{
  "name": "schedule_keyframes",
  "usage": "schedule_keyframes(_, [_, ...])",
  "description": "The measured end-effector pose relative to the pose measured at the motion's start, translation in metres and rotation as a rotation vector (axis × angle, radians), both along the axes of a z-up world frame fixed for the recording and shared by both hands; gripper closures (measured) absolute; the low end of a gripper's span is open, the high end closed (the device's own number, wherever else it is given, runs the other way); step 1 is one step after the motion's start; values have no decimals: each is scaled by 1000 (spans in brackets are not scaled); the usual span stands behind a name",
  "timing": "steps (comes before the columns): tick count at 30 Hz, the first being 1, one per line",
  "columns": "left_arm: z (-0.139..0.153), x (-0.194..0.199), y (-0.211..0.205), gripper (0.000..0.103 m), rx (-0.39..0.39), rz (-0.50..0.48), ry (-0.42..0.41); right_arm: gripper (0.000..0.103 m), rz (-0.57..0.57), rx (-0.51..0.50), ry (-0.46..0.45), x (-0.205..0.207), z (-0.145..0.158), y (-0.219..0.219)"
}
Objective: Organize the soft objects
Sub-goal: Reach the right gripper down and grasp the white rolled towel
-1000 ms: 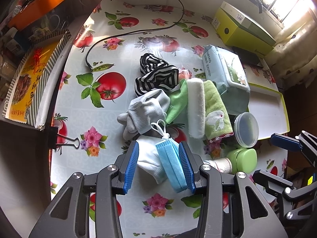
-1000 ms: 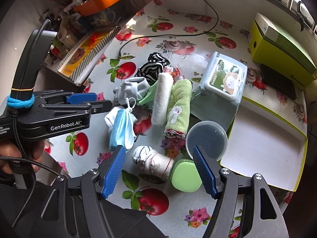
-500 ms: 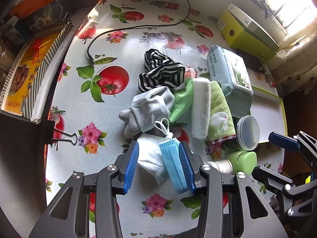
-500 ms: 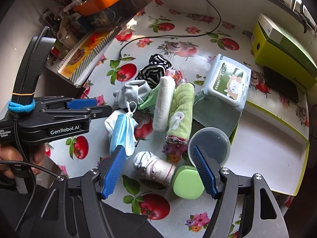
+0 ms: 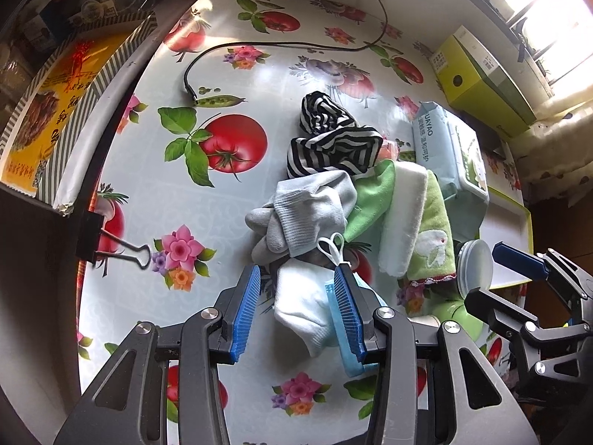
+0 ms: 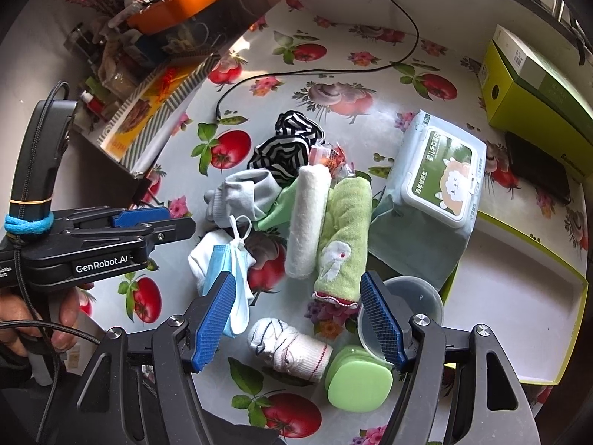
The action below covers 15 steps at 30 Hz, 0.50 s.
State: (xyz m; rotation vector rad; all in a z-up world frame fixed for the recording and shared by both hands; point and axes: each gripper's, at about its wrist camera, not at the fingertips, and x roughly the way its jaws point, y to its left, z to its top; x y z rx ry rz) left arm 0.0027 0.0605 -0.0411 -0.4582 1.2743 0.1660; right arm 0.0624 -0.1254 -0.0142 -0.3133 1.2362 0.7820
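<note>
Soft objects heaped mid-frame on the bench [image 5: 155, 200] with its tomato-and-flower cloth: striped black-and-white cloth [image 5: 330, 144] uppermost, grey sock [image 5: 307, 215] below it, green cloth [image 5: 370, 200] tucked under a rolled white towel [image 5: 404, 218], and a green rabbit towel [image 5: 433, 241] to the right. Left gripper [image 5: 296, 307] low in its own view, fingers spread apart, white sock [image 5: 304, 304] lying between them, blue face mask [image 5: 344, 348] mostly hidden behind the right-hand pad there. Seen plainly only from the right wrist: mask [image 6: 222, 270] draped over the white sock [image 6: 200, 256], ear loop curling toward the grey sock [image 6: 241, 193]; rolled white sock with dark stripes [image 6: 289, 345] near bottom centre, just beside a green lidded tub [image 6: 359, 382] and a clear round container [image 6: 407, 304]. Right gripper [image 6: 296, 319] wide open, nothing pressed between its fingers, striped roll lying below the gap. Wet-wipes pack [image 6: 437, 174] at right of centre, overlapping a yellow-rimmed tray [image 6: 519, 296]. Shown only by the left wrist: black binder clip [image 5: 100, 244] at the bench's left edge. Black cable [image 5: 281, 42] across the upper part of both views. Left gripper body [image 6: 92, 244] at left of the right-wrist view, a hand [image 6: 40, 319] beneath it.
</note>
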Motion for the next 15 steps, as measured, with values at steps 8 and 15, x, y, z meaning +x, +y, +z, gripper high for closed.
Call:
schedule_keyframes(8, [-13,0,21,60,-36,48,13,36,22,-7,18,16,-17,25])
schedule_keyframes(15, [-21,-2,21,60,-85,48,28,45,31,-41,36,34,-42,42])
